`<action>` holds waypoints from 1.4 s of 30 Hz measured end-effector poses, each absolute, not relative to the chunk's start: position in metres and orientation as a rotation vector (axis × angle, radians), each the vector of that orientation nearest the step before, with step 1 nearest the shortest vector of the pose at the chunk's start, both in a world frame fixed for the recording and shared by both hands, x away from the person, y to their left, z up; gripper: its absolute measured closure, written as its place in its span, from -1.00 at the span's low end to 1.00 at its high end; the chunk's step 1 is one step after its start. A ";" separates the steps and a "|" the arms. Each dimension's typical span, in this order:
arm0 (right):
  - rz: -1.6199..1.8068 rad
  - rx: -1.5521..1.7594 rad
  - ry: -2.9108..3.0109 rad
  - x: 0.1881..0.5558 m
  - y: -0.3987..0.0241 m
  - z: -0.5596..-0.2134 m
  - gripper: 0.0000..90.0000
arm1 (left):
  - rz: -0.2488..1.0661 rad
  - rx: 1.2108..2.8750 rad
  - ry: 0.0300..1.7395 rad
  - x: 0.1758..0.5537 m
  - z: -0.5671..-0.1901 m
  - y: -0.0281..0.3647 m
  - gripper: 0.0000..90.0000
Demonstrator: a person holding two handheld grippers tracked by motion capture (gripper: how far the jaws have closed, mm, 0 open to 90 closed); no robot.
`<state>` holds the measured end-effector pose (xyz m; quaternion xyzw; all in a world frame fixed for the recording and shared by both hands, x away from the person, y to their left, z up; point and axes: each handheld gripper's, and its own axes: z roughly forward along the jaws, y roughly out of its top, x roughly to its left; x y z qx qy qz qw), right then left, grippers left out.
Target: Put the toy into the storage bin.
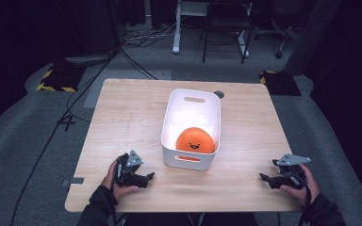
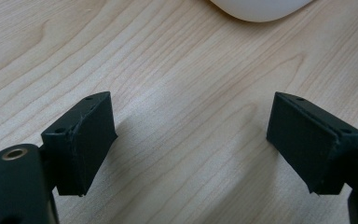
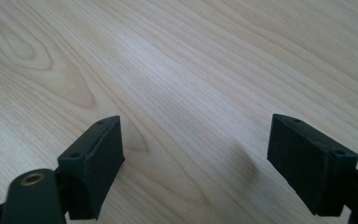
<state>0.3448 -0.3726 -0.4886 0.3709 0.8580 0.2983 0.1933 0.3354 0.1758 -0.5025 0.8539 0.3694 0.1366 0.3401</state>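
Scene: a wooden table point(image 1: 122, 122) seen from above, with a person's two hands at its near edge, one to each side of a white bin point(image 1: 169, 127).
Task's thing: an orange ball with a smiling face point(image 1: 195, 140), lying inside the white bin at its near end, against the near wall.
White bin: upright, a little right of the table's middle, long side running away from the person; a handle slot shows in the far wall, and its rounded near corner point(image 2: 261, 9) appears at the top of the left gripper view.
Left gripper point(image 1: 146, 178): low over the table just left of the bin's near corner, jaws spread wide with bare wood between them point(image 2: 186, 140); it holds nothing.
Right gripper point(image 1: 265, 179): well apart from the bin on the right, low over the table, jaws likewise wide and empty point(image 3: 196, 158).
Progress, as judged: the ball already sits in the bin and both grippers are clear of it, so the placing looks complete.
Left to do, as judged: little or nothing, since no other loose object lies on the table.
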 end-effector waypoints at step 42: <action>1.006 1.190 2.272 0.327 -0.403 -0.504 -0.67 | 0.342 2.232 0.949 0.337 -0.502 0.176 -0.66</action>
